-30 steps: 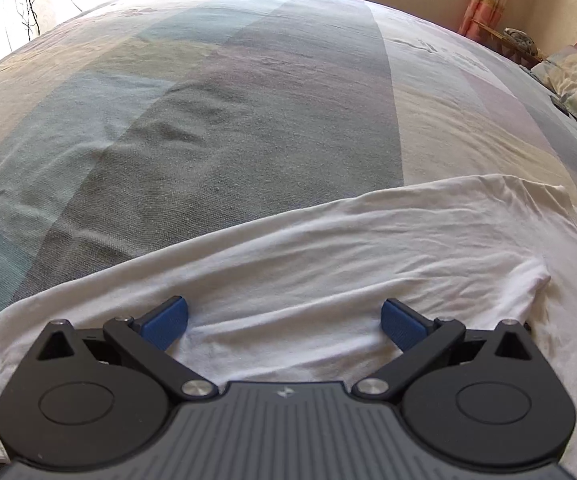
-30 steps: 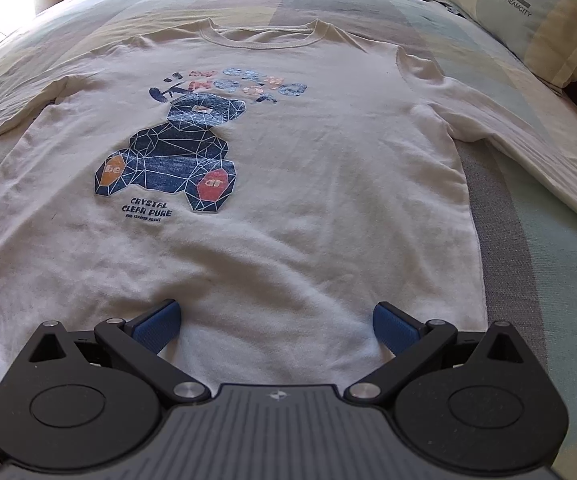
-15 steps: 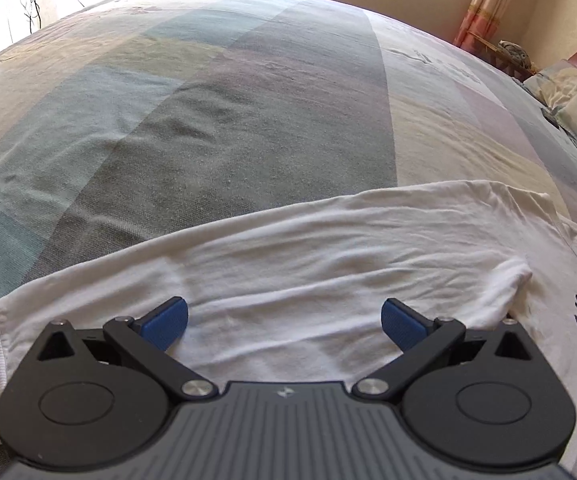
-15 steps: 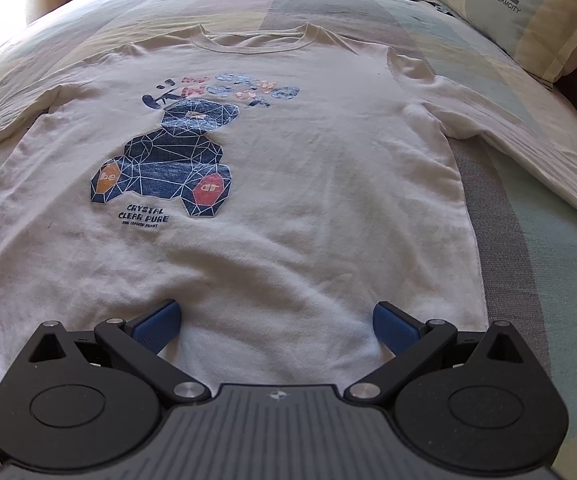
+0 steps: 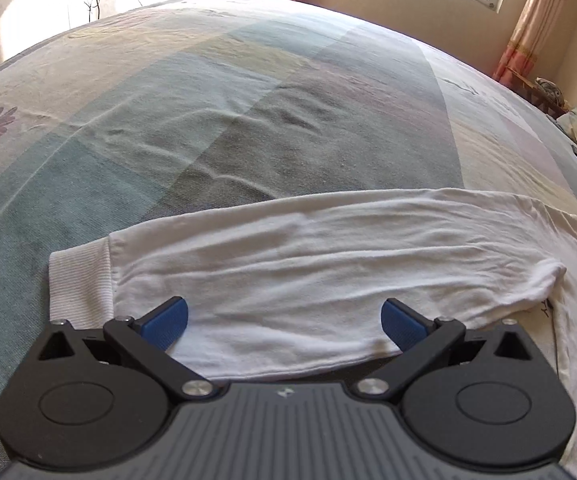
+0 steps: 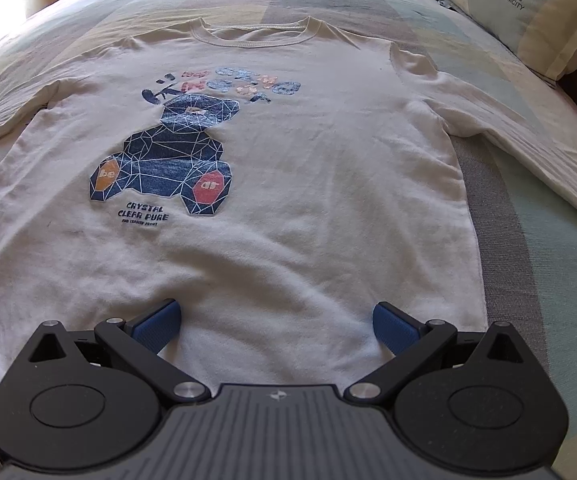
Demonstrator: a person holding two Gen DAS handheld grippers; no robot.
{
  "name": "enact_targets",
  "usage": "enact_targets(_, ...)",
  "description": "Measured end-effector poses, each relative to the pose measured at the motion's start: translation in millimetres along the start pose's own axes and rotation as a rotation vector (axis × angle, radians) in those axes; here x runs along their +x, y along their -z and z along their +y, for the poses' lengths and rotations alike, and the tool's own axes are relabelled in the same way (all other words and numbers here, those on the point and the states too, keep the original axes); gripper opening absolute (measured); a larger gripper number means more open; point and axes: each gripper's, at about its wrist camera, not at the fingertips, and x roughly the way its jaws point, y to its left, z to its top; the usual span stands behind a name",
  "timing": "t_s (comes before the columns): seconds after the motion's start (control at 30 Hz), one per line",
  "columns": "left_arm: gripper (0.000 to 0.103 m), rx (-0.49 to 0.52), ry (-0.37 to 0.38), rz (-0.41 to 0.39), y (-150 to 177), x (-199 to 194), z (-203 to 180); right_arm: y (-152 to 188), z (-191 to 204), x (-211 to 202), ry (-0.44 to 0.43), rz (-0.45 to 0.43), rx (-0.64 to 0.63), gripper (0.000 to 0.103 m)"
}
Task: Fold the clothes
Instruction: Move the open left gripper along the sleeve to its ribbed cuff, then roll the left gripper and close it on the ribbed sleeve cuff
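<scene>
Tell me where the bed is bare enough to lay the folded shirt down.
Bare bedspread lies beyond the left sleeve, up to the far wall. A narrower strip runs between the shirt body and right sleeve. The pillow crowds the far right corner.

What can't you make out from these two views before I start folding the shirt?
- Shirt hem: right wrist view, hidden under the right gripper body.
- Right sleeve's cuff: right wrist view, cut off by the right edge.
- Left sleeve's near edge: left wrist view, partly behind the left gripper.
- Smallest line of print: right wrist view, too small to read.
- Whether either gripper's jaws touch the cloth: neither view settles it.
</scene>
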Motion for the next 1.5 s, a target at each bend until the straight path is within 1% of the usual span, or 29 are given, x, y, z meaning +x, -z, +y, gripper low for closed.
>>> enact_targets(0.1,0.102,-0.088,0.052,-0.028,-2,-7,19,0,-1,0,-0.001,0.000,0.000,0.103)
enact_targets(0.17,0.102,-0.112,0.039,-0.009,0,-2,27,1,-1,0,-0.001,-0.001,-0.001,0.103)
enact_targets(0.27,0.102,-0.140,0.061,-0.017,-2,-4,38,0,-1,0,-0.001,0.002,-0.001,0.103)
enact_targets(0.37,0.102,-0.157,0.021,-0.071,-10,-21,42,0,-1,0,-0.001,0.004,-0.001,0.103)
enact_targets(0.4,0.102,-0.158,0.039,-0.091,-12,-27,43,0,0,0,0.000,0.003,0.000,0.103)
enact_targets(0.47,0.102,-0.181,0.103,-0.095,-15,-31,50,1,0,0,0.002,-0.003,0.001,0.103)
enact_targets(0.53,0.102,-0.227,0.146,-0.066,-13,-28,56,2,0,0,0.002,-0.007,0.003,0.103)
enact_targets(0.8,0.102,-0.209,0.132,-0.049,6,-39,47,3,1,0,0.011,-0.009,0.014,0.103)
enact_targets(0.93,0.102,-0.201,0.209,-0.071,20,-55,35,3,2,0,0.019,-0.006,0.025,0.103)
enact_targets(0.97,0.102,-0.204,0.218,-0.068,24,-53,33,3,2,0,0.021,-0.005,0.027,0.103)
enact_targets(1.2,0.102,-0.236,0.267,-0.041,51,-33,25,1,3,0,0.031,0.016,0.036,0.103)
enact_targets(1.5,0.102,-0.271,0.302,-0.107,55,-28,32,1,4,1,0.042,0.031,0.049,0.103)
